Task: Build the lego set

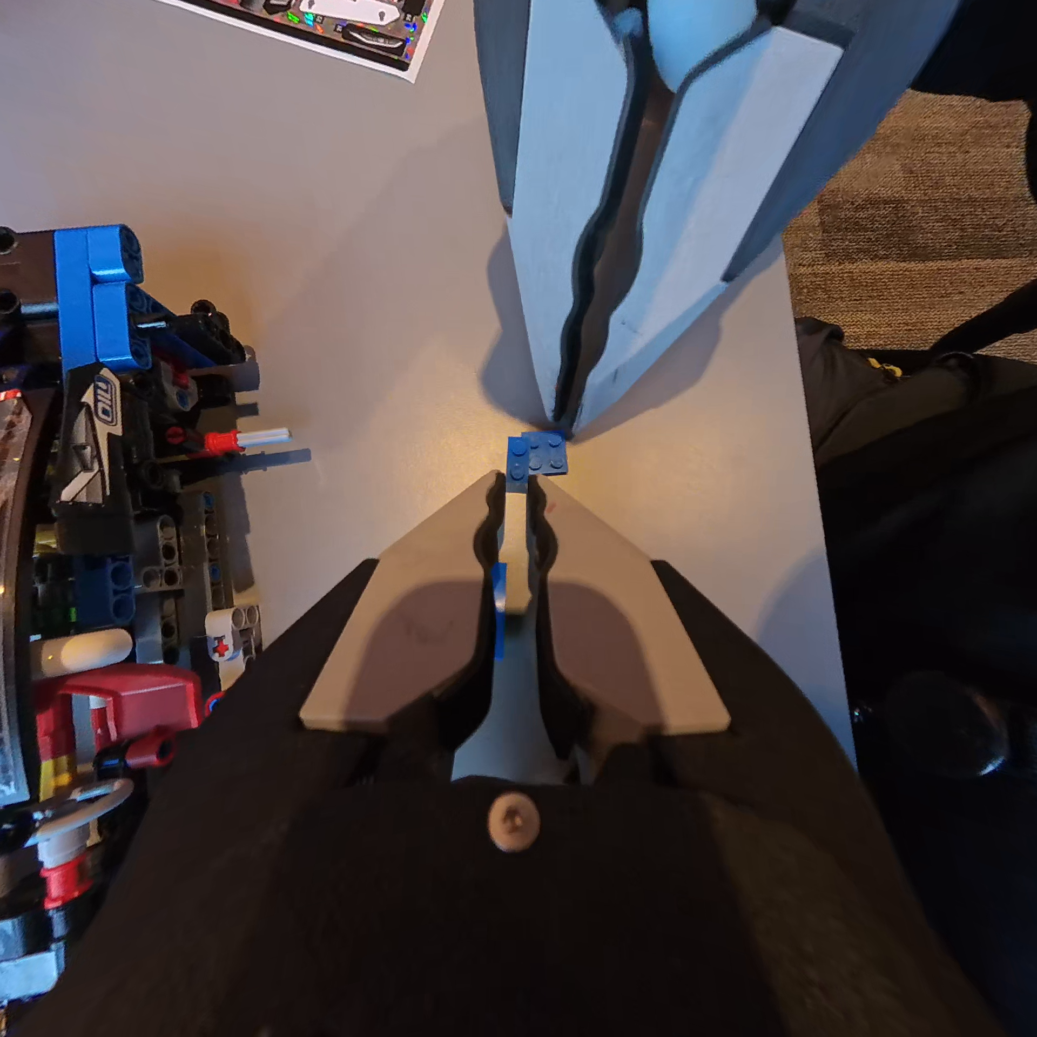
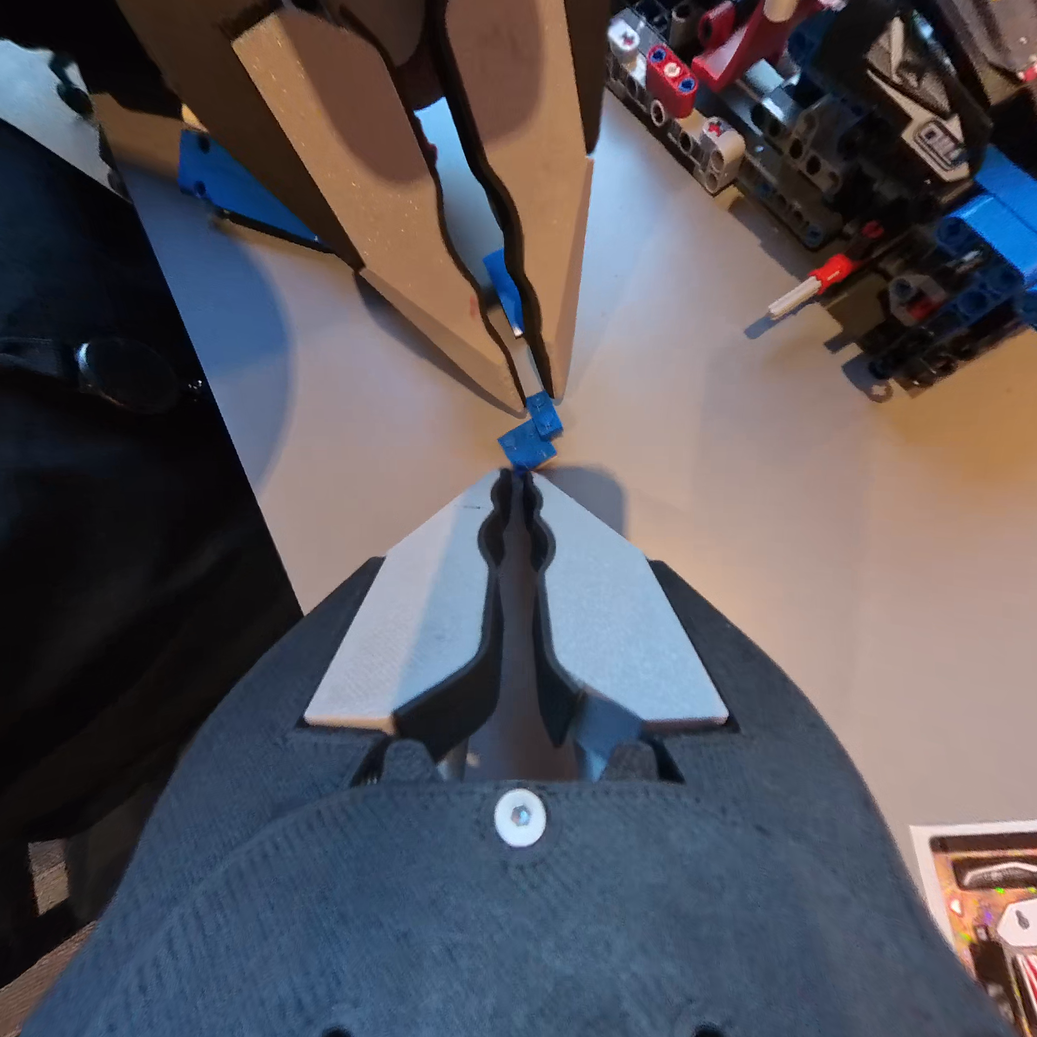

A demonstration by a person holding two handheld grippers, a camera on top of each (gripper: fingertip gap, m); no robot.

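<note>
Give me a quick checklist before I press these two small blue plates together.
1. Left gripper shut on narrow blue plate: ok.
2. Right gripper shut on square blue plate: ok.
3. Plates overlapping, studs facing the cameras: ok.
4. Studs fully seated: cannot tell.
5. Plates above the white table, not resting on it: cannot tell.
6. Partly built Technic car apart from both grippers: ok.

Lego model (image 1: 112, 505): cut off at left edge.
Sticker sheet (image 1: 336, 28): cropped at top.
Blue plate (image 2: 224, 185): half hidden behind left hand-held gripper (image 2: 536, 399).
</note>
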